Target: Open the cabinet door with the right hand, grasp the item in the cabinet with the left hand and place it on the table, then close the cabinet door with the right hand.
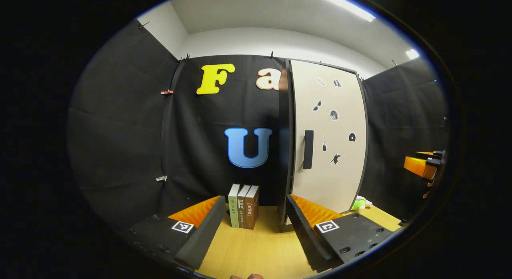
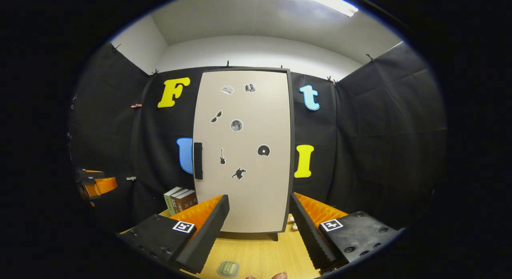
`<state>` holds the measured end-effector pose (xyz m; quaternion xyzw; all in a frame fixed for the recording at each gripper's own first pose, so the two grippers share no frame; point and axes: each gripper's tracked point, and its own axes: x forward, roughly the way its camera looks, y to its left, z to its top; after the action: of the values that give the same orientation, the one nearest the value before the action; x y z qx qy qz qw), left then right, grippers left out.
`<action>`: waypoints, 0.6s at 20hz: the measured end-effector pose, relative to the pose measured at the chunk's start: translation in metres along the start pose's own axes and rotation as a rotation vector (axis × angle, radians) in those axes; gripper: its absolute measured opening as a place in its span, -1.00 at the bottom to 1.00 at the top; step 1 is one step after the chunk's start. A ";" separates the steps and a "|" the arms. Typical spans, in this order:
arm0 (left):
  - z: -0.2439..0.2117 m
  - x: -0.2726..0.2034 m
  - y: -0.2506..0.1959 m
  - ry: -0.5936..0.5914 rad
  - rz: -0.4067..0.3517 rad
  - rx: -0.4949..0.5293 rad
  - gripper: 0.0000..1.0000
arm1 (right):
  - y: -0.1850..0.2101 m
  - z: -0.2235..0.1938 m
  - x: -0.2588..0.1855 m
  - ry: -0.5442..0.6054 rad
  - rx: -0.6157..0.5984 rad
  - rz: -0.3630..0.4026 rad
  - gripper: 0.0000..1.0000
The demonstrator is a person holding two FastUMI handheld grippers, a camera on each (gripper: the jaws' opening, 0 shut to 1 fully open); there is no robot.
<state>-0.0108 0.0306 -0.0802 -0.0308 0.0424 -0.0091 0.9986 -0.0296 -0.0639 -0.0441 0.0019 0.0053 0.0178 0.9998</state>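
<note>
The right gripper (image 2: 256,227) is wide open and holds nothing; it faces the closed cabinet door (image 2: 244,151), so I judge it is lining up for the handle (image 2: 198,160) on the door's left edge. The left gripper (image 1: 256,231) is also open and empty, waiting beside the cabinet. The item is hidden behind the door. Books (image 1: 244,205) stand on the table (image 1: 256,247) left of the cabinet, and a small green thing (image 2: 229,268) lies near the front.

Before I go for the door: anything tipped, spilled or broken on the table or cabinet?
Nothing stands out. The beige cabinet door with the black handle is shut and sits square. Three books stand upright beside the cabinet on the wooden table. A small pale green object lies on the table in front, apparently intact.
</note>
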 end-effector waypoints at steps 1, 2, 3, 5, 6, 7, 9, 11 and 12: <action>0.000 0.000 0.000 -0.002 0.003 0.000 0.89 | 0.000 -0.001 0.001 -0.002 -0.008 0.002 0.95; 0.000 0.000 -0.001 -0.001 0.005 0.001 0.89 | 0.000 -0.003 0.002 0.000 -0.009 0.004 0.96; 0.000 0.000 -0.002 0.001 0.004 0.002 0.89 | 0.001 -0.004 0.002 0.001 -0.002 0.005 0.95; -0.002 0.002 -0.007 0.003 -0.004 0.009 0.89 | 0.002 -0.007 0.002 0.005 0.013 0.007 0.96; -0.002 0.003 -0.010 0.002 -0.010 0.013 0.90 | 0.002 -0.008 0.003 0.009 0.015 0.009 0.95; -0.002 0.004 -0.012 0.001 -0.014 0.017 0.90 | 0.003 -0.009 0.002 0.012 0.016 0.010 0.95; -0.004 0.006 -0.016 -0.001 -0.019 0.019 0.89 | 0.004 -0.009 0.004 0.012 0.024 0.014 0.96; -0.003 0.008 -0.024 -0.009 -0.038 0.014 0.89 | 0.002 -0.006 0.007 -0.003 0.026 0.009 0.96; -0.006 0.010 -0.028 -0.009 -0.048 0.014 0.89 | -0.002 -0.005 0.008 -0.019 0.022 -0.003 0.95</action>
<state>-0.0013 0.0021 -0.0850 -0.0249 0.0371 -0.0331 0.9985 -0.0212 -0.0658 -0.0487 0.0130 -0.0038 0.0161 0.9998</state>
